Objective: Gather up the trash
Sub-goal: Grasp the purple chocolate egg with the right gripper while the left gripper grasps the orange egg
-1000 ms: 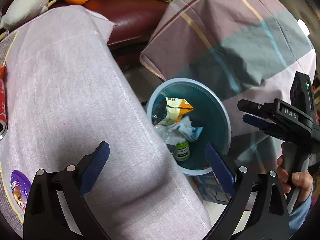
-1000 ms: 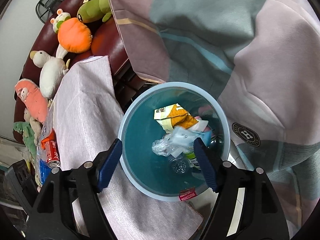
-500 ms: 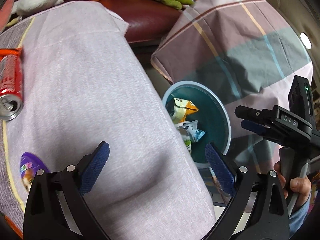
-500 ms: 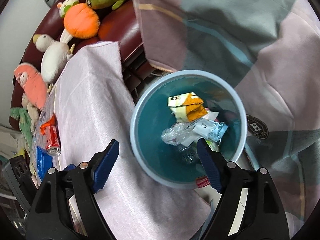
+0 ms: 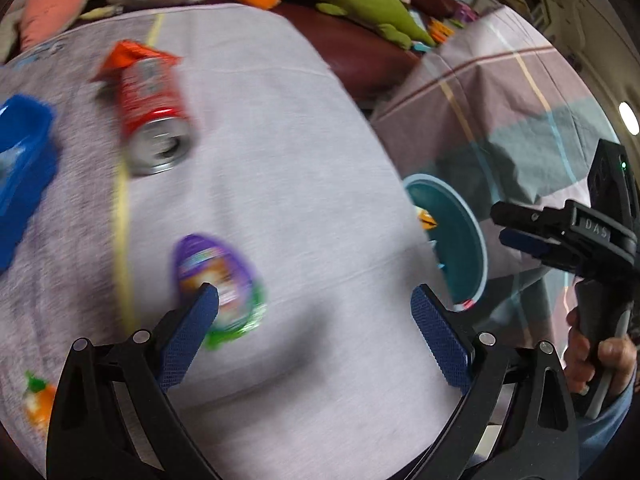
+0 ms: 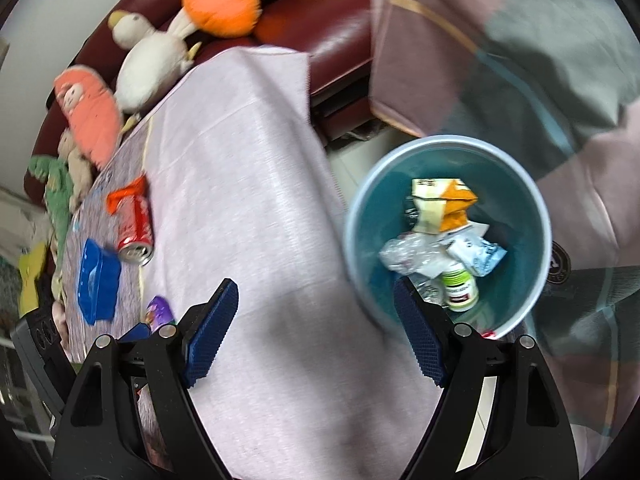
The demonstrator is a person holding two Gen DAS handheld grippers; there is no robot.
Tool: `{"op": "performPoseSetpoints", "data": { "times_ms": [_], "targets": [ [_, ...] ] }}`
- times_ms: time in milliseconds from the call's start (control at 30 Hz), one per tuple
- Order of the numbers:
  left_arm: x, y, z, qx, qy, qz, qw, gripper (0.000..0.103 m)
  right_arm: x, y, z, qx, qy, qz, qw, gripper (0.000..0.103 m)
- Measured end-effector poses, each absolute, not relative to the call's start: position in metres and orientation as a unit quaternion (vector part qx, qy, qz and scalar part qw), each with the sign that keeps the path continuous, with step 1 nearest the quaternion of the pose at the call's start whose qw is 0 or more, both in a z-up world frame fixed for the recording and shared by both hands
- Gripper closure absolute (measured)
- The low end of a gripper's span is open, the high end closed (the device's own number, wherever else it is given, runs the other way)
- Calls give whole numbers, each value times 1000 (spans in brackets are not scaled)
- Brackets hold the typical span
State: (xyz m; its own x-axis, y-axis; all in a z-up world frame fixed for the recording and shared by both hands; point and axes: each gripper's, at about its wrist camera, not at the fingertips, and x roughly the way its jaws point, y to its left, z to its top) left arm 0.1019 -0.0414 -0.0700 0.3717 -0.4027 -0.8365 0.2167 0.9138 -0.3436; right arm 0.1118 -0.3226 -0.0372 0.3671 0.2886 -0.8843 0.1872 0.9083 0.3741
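A round teal bin with a pale rim holds several wrappers, a crumpled bag and a small bottle; it also shows in the left wrist view. On the pale cloth-covered table lie a red can, an orange-red wrapper and a purple egg-shaped packet. My left gripper is open and empty above the cloth, its left fingertip by the purple packet. My right gripper is open and empty, over the table edge beside the bin.
A blue tray lies at the table's left. Several plush toys sit on a dark red sofa behind. A checked blanket drapes to the right of the bin. A small orange packet lies near the left edge.
Both grippers have swung left, away from the bin and over the table. The can, purple packet and blue tray have come into the left wrist view. Both stay open.
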Motion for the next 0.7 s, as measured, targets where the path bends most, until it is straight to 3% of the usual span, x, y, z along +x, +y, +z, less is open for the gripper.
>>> {"op": "performPoseSetpoints", "data": {
  "times_ms": [700],
  "targets": [
    [22,112,-78,-52,516,-115,847,6,101,-165,-28,91,608,119,780,24]
  ]
}}
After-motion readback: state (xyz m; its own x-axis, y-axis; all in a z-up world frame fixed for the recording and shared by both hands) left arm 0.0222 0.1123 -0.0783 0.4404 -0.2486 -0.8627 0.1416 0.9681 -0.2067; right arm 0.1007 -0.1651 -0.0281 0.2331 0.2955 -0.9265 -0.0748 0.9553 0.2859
